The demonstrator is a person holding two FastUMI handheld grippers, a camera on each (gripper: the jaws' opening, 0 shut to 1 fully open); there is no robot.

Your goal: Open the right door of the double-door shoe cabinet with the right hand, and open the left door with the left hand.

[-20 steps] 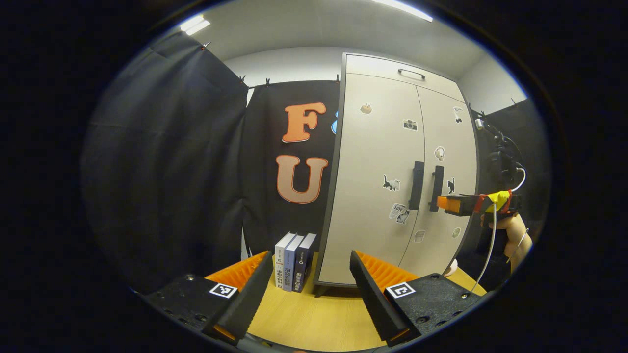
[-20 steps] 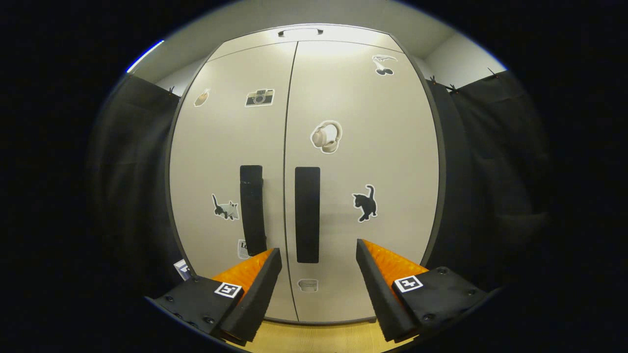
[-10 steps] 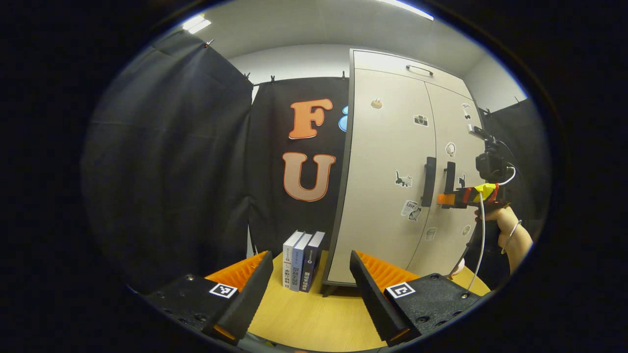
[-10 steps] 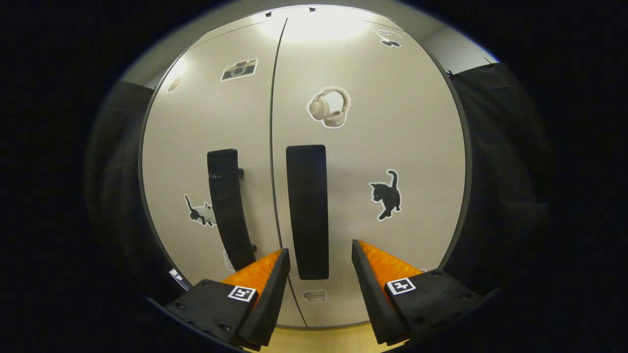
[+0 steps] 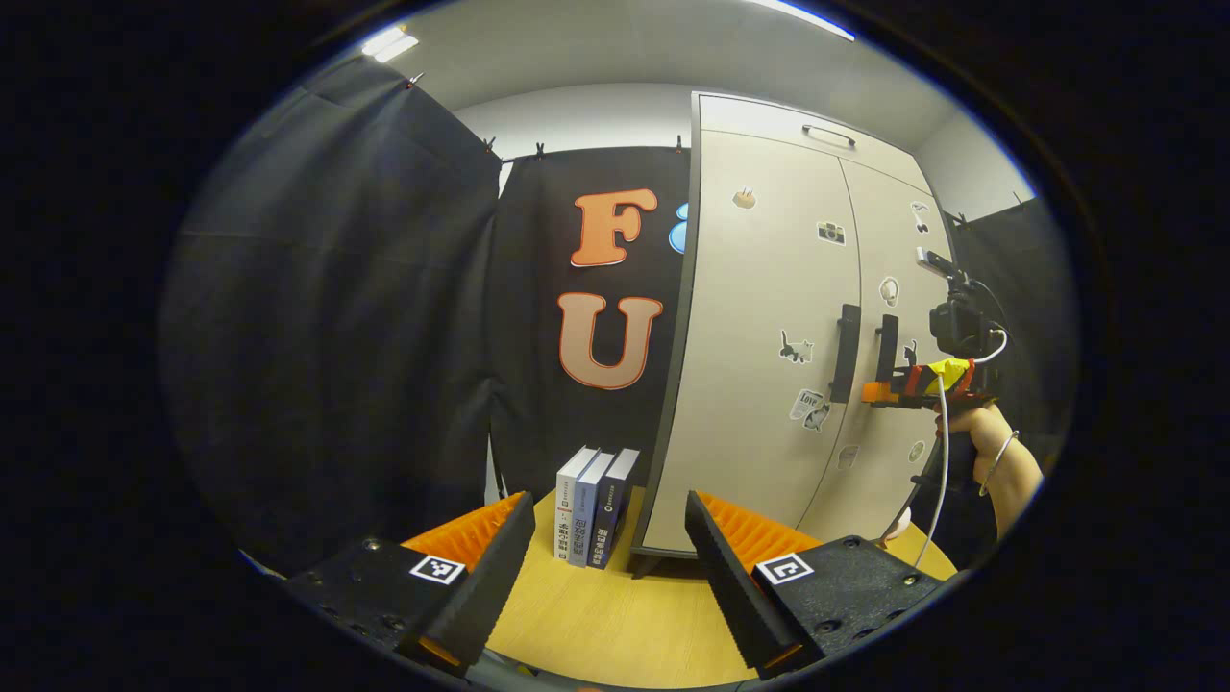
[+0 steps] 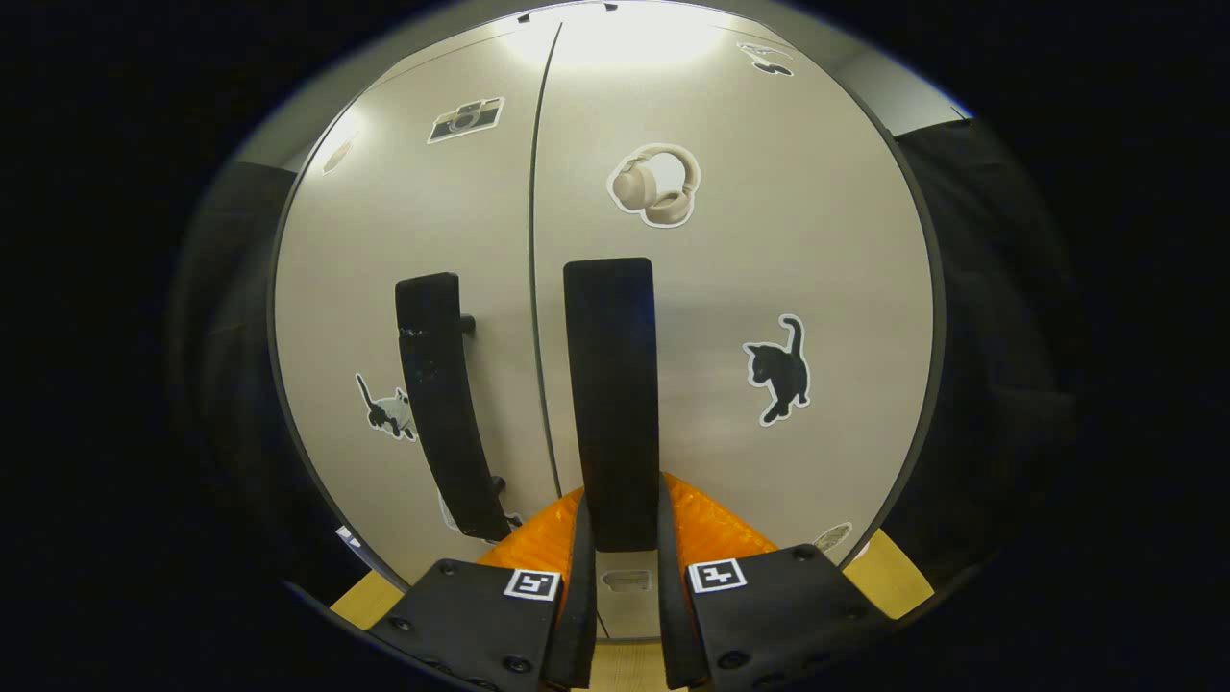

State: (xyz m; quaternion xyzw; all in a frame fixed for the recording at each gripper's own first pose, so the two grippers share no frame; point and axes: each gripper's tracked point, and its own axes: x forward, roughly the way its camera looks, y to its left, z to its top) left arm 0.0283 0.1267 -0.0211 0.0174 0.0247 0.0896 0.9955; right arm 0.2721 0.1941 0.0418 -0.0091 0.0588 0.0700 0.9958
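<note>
- Two pale doors, both flush and closed, on the shoe cabinet (image 5: 769, 384), which stands upright on the wooden desk (image 5: 615, 625) toward the right of the left gripper view.
- Each door has a tall black bar: left handle (image 6: 437, 404) and right handle (image 6: 612, 394), sitting just either side of the center seam.
- Doors are dotted with stickers (image 6: 778, 370): cats, a camera, headphones, that sort of thing. There's a small slim handle up on the top panel too.
- Right tongs (image 6: 620, 577) are pinched in on the lower end of the right handle, one finger on each side. From the left gripper view you can see a hand (image 5: 990, 447) holding them there.
- Left tongs (image 5: 610, 567) are spread wide with nothing in them, well back from the cabinet.
- Three books (image 5: 591, 505) stand upright on the desk just beside the cabinet's left side.
- Black cloth walls all around, white ceiling with strip lights.
</note>
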